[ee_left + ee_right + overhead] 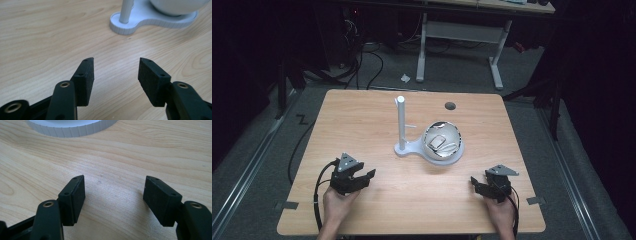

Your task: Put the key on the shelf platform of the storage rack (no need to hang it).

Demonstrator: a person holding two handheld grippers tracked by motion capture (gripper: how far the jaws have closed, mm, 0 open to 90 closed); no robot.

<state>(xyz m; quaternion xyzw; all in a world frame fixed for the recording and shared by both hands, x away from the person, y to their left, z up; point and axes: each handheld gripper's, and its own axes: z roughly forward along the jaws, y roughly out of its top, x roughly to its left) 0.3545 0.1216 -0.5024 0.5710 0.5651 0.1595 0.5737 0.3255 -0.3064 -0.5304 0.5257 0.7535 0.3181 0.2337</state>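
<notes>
No brand, label or readable writing appeared on anything in the three views. One light wooden table with a rectangular top (362, 120) carried a single white plastic stand (412, 148), made of a flat rounded base and one slim upright white post (401, 120) with a small peg sticking out of its side. One shiny silver metal bowl (442, 141) sat on the wider end of that base, to the right of the post, and a few pale items lay inside it, too small to make out or count. One small dark round hole (450, 106) marked the tabletop beyond the bowl.

Two black hand-held grippers were at the near edge, one in each of the person's hands. The left gripper (362, 176) sat low over the wood near the front left, well apart from the stand, its jaws spread fairly wide with nothing between them; in the left gripper view the two black foam pads (88, 75) stood apart over bare wood, with the stand's base and post foot ahead and slightly to the right. The right gripper (477, 184) rested near the front right, also well apart from the stand, its jaws wide and empty; its own view showed two pads (75, 195) framing bare tabletop, the ribbed white rim of the base at the top edge. Each gripper bore one grey three-cornered plate and trailed one black cable.
</notes>
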